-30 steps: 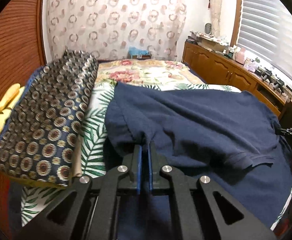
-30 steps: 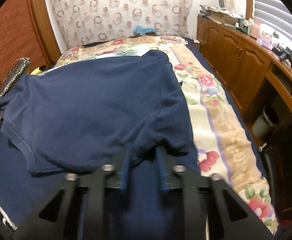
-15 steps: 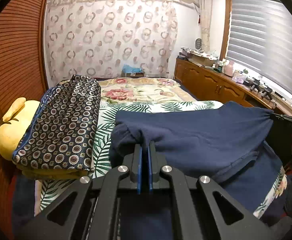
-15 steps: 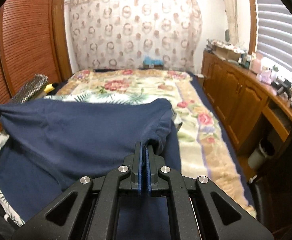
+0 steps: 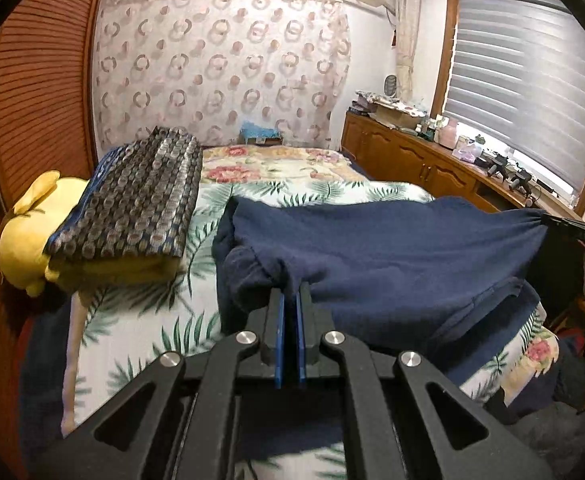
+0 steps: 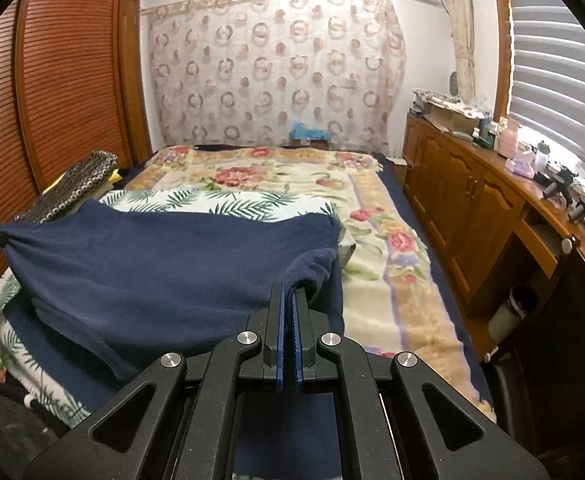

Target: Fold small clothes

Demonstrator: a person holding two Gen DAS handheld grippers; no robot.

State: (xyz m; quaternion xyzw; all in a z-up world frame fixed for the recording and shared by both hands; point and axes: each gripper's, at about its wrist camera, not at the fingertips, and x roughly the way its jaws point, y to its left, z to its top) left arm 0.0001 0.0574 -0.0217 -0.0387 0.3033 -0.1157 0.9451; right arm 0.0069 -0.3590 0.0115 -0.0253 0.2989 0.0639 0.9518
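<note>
My left tool (image 5: 290, 294): matte black, finely textured body with two slim fingers (image 5: 275, 320) faced in blue pads. Four angled black link arms fan rearward, each with a triangular cut-out and a round silver screw head at its pivot. My right tool (image 6: 288, 294): identical build, black links, four silver screws, blue-lined fingers (image 6: 302, 320).

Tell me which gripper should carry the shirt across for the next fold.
Probably the right gripper. Both are shut on the navy shirt, but the right one has open bedspread beside it, while the left gripper is hemmed in by the patterned cushion.
</note>
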